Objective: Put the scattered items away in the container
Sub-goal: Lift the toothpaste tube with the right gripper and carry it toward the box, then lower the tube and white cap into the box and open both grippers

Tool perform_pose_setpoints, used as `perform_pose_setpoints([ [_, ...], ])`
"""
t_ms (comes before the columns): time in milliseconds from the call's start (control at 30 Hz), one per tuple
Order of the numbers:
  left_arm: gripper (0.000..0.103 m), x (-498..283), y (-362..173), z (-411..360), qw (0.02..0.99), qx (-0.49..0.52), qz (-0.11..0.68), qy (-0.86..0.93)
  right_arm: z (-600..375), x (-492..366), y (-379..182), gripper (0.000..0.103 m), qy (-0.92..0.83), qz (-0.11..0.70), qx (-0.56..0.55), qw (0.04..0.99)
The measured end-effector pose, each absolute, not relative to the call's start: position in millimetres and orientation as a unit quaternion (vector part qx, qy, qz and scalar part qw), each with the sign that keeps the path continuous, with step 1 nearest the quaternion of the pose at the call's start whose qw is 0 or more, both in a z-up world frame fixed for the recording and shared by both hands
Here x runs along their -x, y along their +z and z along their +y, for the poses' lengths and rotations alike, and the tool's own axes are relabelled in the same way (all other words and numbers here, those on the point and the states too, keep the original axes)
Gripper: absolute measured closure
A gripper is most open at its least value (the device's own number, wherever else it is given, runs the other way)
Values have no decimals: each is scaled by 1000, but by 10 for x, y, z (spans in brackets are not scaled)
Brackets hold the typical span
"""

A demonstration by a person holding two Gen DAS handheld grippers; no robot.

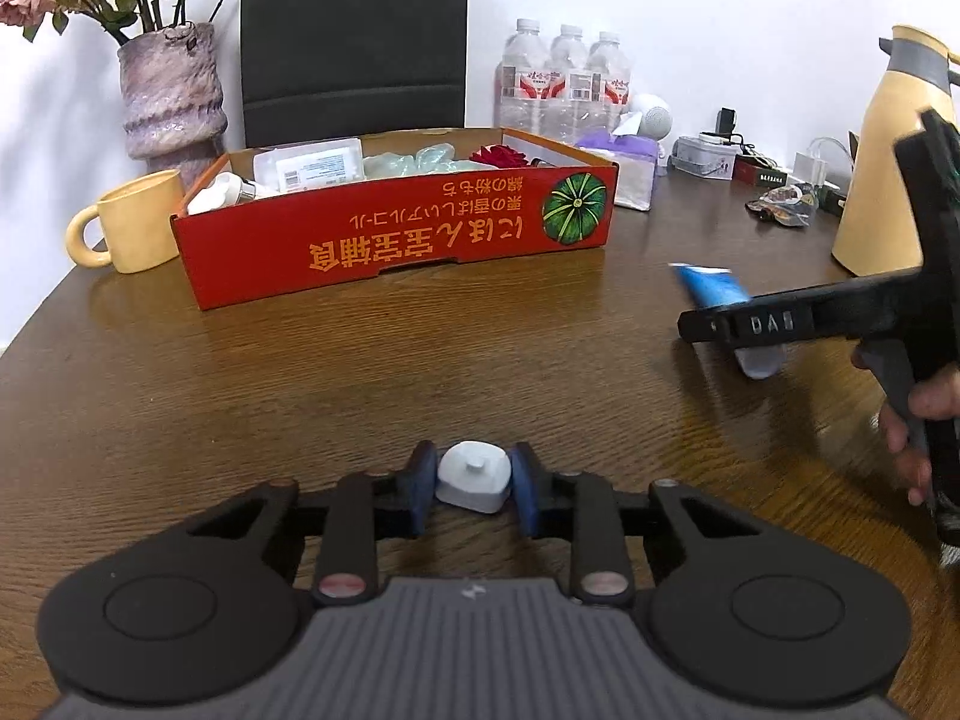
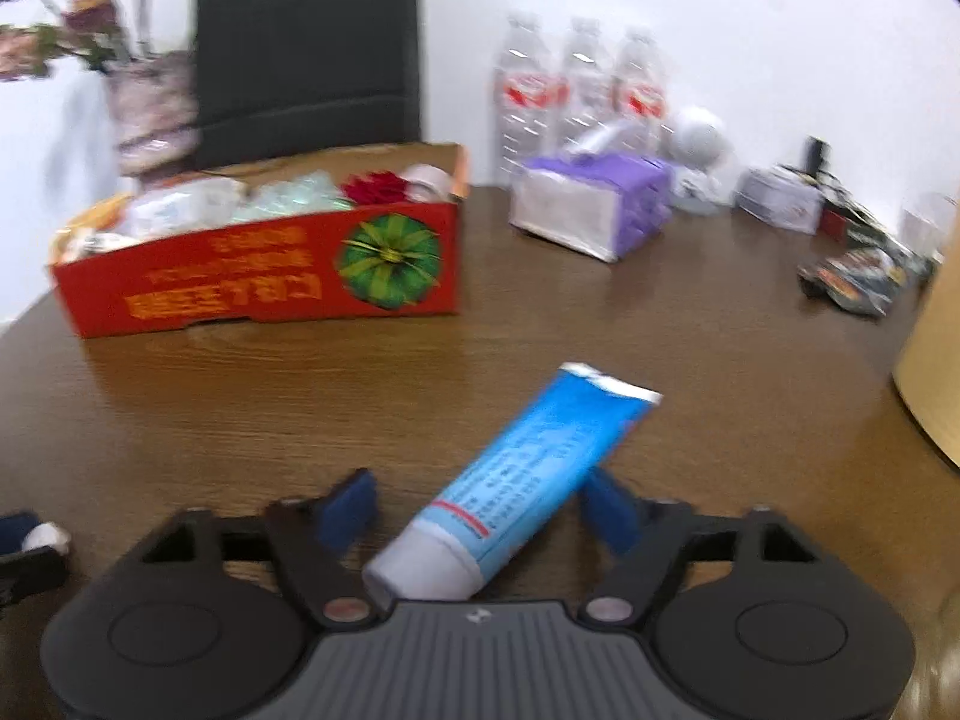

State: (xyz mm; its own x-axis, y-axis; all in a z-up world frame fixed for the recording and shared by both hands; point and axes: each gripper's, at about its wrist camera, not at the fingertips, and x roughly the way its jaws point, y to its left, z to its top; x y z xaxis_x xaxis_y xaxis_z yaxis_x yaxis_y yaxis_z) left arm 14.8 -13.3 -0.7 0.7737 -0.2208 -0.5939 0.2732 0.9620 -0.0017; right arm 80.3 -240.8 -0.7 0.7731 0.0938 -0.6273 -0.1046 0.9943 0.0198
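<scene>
My left gripper point(image 1: 473, 487) is shut on a small white squarish cap-like object point(image 1: 474, 476), low over the wooden table. The red cardboard box point(image 1: 396, 234), holding several items, stands beyond it at the table's back left; it also shows in the right wrist view point(image 2: 258, 282). My right gripper point(image 2: 480, 507) is open, its blue pads apart, with a blue and white tube point(image 2: 522, 480) lying between them, leaning against the right pad. In the left wrist view the right gripper point(image 1: 780, 324) is at the right, over the tube point(image 1: 714, 288).
A yellow mug point(image 1: 129, 222) and a vase of dried roses point(image 1: 171, 96) stand left of the box. Water bottles point(image 1: 564, 78), a purple tissue pack point(image 2: 594, 204), small clutter and a yellow jug point(image 1: 888, 162) line the back right. A black chair point(image 1: 354, 42) stands behind.
</scene>
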Motion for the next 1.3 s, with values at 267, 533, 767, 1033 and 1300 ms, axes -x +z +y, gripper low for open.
perform_pose_setpoints([
  [267, 76, -142, 15, -68, 943, -24, 309, -125, -2389, -576, 40, 72, 101, 331, 18, 938],
  [533, 76, -246, 289, 69, 949, 12, 287, -131, -2395, -397, 286, 72, 127, 300, -19, 945],
  [767, 76, -780, 907, 148, 962, 30, 241, -125, -2331, -484, 750, 73, 144, 251, -49, 956],
  [1033, 76, -1965, 1472, 92, 962, 37, 238, -130, -2172, -1297, 1405, 73, 140, 204, -52, 968],
  [1300, 76, -3013, 1066, -250, 942, -1, 319, -103, -2064, -2538, 1326, 73, 101, 273, -37, 956],
])
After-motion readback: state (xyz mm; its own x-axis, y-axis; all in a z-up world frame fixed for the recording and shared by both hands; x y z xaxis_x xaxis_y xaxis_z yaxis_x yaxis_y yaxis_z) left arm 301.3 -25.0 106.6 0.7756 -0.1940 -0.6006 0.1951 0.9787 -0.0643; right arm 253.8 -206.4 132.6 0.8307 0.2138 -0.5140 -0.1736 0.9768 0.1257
